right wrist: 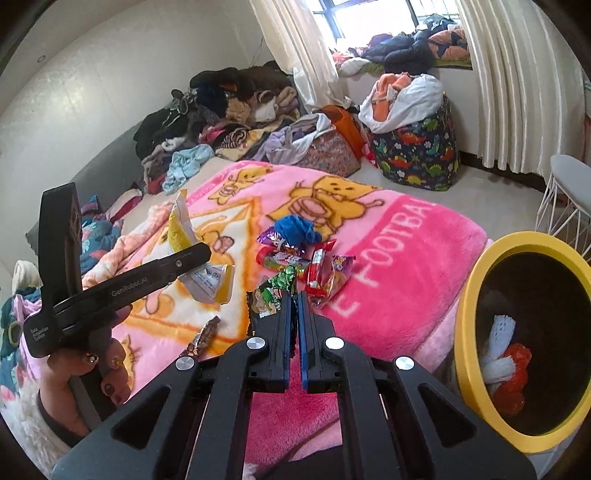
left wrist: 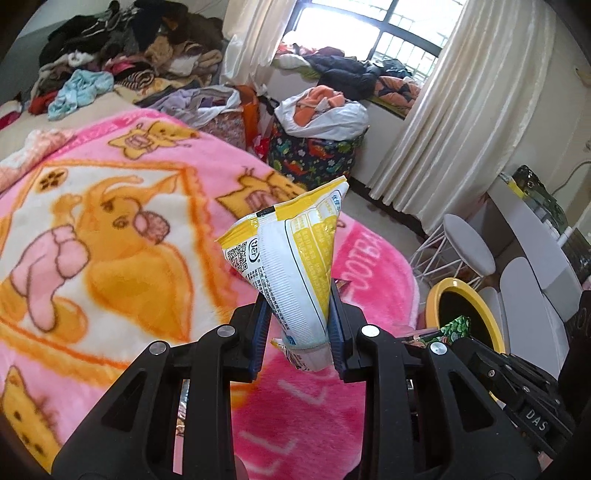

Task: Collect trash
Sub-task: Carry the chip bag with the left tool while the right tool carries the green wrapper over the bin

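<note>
Several wrappers [right wrist: 314, 264] on blanket [right wrist: 406, 266], near bin [right wrist: 476, 288]

This is a lived-in home bedroom. A bed [right wrist: 122, 173] fills most of both views, spread with a fluffy pink cartoon blanket [left wrist: 110, 206] printed with yellow bears and the word "FOOTBALL". Heaps of loose clothing [right wrist: 221, 110] are piled against the plain white wall at the bed's far side. Cream curtains [left wrist: 461, 110] hang beside a barred window [left wrist: 369, 26], and more garments lie along the window ledge [right wrist: 406, 48]. On the pale floor stands a dinosaur-print fabric hamper [right wrist: 417, 151] stuffed with laundry, near a white wire-legged stool [left wrist: 469, 243]. A yellow-rimmed bin [right wrist: 465, 332] sits beside the bed, and snack wrappers [right wrist: 314, 266] lie scattered on the blanket.
</note>
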### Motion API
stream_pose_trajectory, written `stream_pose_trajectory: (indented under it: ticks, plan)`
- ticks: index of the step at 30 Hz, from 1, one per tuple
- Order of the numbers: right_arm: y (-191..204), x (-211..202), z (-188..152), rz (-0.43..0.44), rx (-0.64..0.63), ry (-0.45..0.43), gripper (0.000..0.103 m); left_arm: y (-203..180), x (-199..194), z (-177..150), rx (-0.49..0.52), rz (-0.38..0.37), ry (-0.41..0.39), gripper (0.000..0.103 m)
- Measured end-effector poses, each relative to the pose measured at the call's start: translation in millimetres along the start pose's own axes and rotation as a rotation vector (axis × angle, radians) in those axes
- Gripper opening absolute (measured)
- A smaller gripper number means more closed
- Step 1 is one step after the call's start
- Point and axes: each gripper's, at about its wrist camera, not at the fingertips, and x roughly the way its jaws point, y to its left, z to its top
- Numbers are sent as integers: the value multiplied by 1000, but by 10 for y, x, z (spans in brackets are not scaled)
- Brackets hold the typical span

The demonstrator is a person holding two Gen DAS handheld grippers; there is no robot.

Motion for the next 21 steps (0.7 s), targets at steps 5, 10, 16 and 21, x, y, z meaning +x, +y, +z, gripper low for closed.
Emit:
stream_pose_trajectory:
  ticks: [5, 10, 16, 21]
  plan:
    - [-29, -127, 0, -7, 9, -29, 4, -113, -57, 16, 24, -10, -12, 22]
    - [-85, -247, -9, -17, 27, -53, 4, -222, -80, 5, 49, -21, -15, 22]
    - [-198, -409, -29, -47, 54, -82, 4, -393, -52, -13, 71, -51, -15, 22]
    - [-393, -598, -36, -89, 96, -121, 4, -606, 20, -19, 107, -75, -3, 22]
